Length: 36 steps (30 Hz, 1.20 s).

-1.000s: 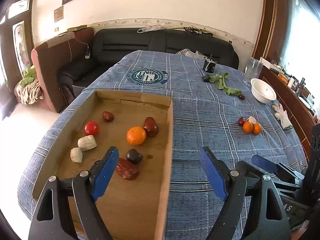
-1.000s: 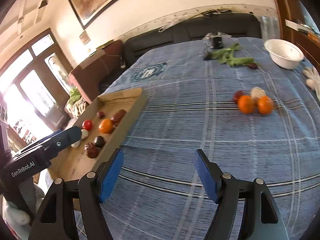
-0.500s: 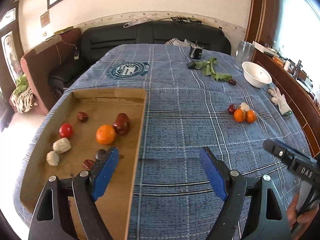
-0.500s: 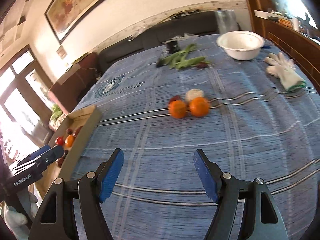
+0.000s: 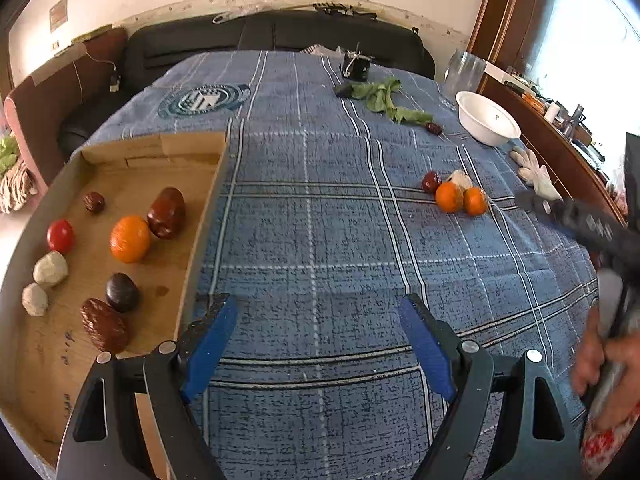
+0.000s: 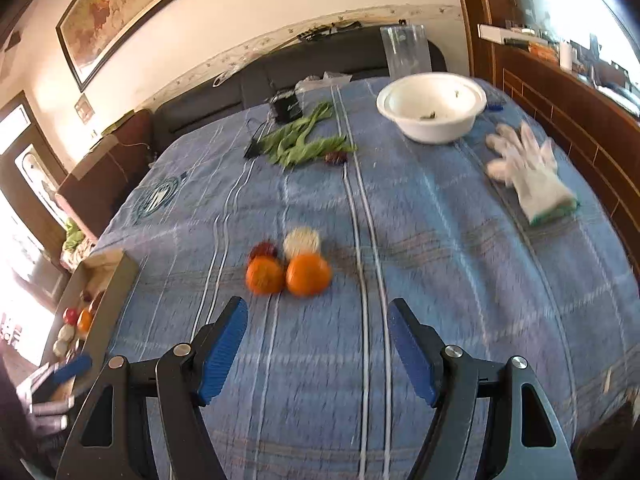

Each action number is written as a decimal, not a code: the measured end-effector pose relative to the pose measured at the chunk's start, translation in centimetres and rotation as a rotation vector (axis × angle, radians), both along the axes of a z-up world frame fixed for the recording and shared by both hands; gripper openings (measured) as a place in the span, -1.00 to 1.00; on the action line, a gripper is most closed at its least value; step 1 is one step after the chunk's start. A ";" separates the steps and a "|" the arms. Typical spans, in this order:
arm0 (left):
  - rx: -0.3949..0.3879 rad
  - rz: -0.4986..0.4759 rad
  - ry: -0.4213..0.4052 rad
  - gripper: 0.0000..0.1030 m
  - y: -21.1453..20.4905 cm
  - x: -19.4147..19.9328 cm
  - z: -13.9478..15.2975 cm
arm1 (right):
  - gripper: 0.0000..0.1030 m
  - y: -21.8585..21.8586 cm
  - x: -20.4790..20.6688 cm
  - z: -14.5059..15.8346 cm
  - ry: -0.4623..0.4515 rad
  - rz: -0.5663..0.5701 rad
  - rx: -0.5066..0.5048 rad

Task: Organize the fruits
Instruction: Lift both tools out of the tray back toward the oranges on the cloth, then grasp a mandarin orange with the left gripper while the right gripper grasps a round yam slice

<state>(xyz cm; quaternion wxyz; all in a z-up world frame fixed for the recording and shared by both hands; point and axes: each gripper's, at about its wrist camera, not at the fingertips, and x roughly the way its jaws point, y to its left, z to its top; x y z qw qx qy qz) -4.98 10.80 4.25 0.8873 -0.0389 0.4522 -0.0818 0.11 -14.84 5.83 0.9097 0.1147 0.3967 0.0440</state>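
Observation:
A shallow cardboard tray [image 5: 208,208] lies on the left of the blue checked tablecloth [image 5: 320,240]. In it are an orange [image 5: 129,239], a red tomato [image 5: 60,235], dark red dates and pale lumps. Out on the cloth sit two oranges [image 6: 308,274], a dark red fruit [image 6: 262,249] and a pale round piece [image 6: 302,240], bunched together. My right gripper [image 6: 316,340] hangs open just short of them, nothing between its blue pads. My left gripper [image 5: 316,336] is open over bare cloth beside the tray's right wall.
Far side of the cloth: a white bowl [image 6: 432,106], green leaves [image 6: 300,144], a small dark fruit [image 6: 336,157], a black box [image 5: 355,69]. A white glove [image 6: 528,172] lies right. A black sofa [image 5: 280,40] and wooden sideboard [image 6: 560,92] border the table. A hand [image 5: 600,364] holds the right tool.
Both grippers swung to the right. In the left view the tray slid leftward; in the right view the loose oranges came from the right side to just ahead of the open jaws.

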 end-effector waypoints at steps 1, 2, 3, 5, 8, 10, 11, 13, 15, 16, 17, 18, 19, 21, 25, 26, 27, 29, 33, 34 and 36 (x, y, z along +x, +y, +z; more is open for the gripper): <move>-0.005 0.000 0.004 0.61 0.0 0.0 -0.1 | 0.49 -0.2 0.8 -0.2 -0.003 -0.010 0.002; -0.009 -0.001 0.008 0.61 0.1 0.0 -0.2 | 0.49 -0.3 1.5 -0.4 0.001 -0.020 0.010; -0.013 -0.001 0.012 0.61 0.1 0.0 -0.3 | 0.46 -0.5 2.1 -0.7 0.005 -0.029 0.023; -0.012 -0.003 0.010 0.61 0.0 -0.1 -0.3 | 0.37 -0.8 3.0 -1.3 0.009 -0.043 0.053; -0.011 -0.007 0.004 0.61 -0.2 -0.2 -0.2 | 0.36 -1.5 3.8 -2.3 0.009 -0.057 0.125; -0.019 -0.008 0.008 0.61 -0.4 -0.1 -0.4 | 0.36 -1.7 4.2 -3.1 0.019 -0.052 0.171; -0.027 -0.010 0.012 0.61 -0.5 -0.1 -0.5 | 0.36 -1.7 4.5 -3.7 0.038 -0.036 0.202; -0.042 -0.021 0.023 0.61 -0.9 0.0 -0.8 | 0.37 -1.4 4.8 -4.3 0.062 0.018 0.263; -0.042 -0.033 0.027 0.61 -1.3 0.0 -0.9 | 0.34 -1.1 4.4 -3.9 0.070 0.152 0.409; -0.039 -0.040 0.026 0.61 -1.5 -0.1 -0.8 | 0.34 -1.1 4.0 -3.5 0.052 0.203 0.471; -0.035 -0.044 0.023 0.61 -1.6 -0.1 -0.7 | 0.33 -1.3 3.6 -3.1 0.029 0.222 0.491; -0.034 -0.043 0.021 0.61 -1.6 -0.1 -0.6 | 0.33 -1.3 3.3 -2.7 0.013 0.207 0.466; -0.036 -0.038 0.018 0.61 -1.6 0.0 -0.5 | 0.33 -1.3 3.2 -2.5 0.005 0.180 0.413; -0.044 -0.032 0.017 0.61 -1.5 0.1 -0.4 | 0.34 -1.0 3.2 -2.8 0.014 0.127 0.308; -0.048 -0.028 0.025 0.61 -1.5 0.2 -0.7 | 0.33 -0.2 3.3 -4.3 0.066 0.111 0.280; -0.051 -0.029 0.028 0.61 -1.6 0.3 -0.8 | 0.33 -0.1 3.3 -4.3 0.066 0.112 0.273; -0.052 -0.029 0.030 0.61 -1.6 0.4 -0.8 | 0.33 0.2 3.2 -4.4 0.066 0.116 0.264; -0.050 -0.034 0.030 0.61 -1.7 0.4 -0.9 | 0.33 0.3 3.0 -4.3 0.056 0.108 0.237; -0.056 -0.045 0.023 0.61 -1.7 0.5 -0.8 | 0.33 0.5 2.8 -3.8 0.021 0.075 0.166; -0.063 -0.048 0.024 0.61 -1.7 0.7 -0.7 | 0.33 0.4 2.8 -3.8 0.017 0.067 0.155; -0.083 -0.063 0.022 0.60 -1.8 1.2 -0.2 | 0.33 0.2 3.0 -3.9 0.018 0.061 0.150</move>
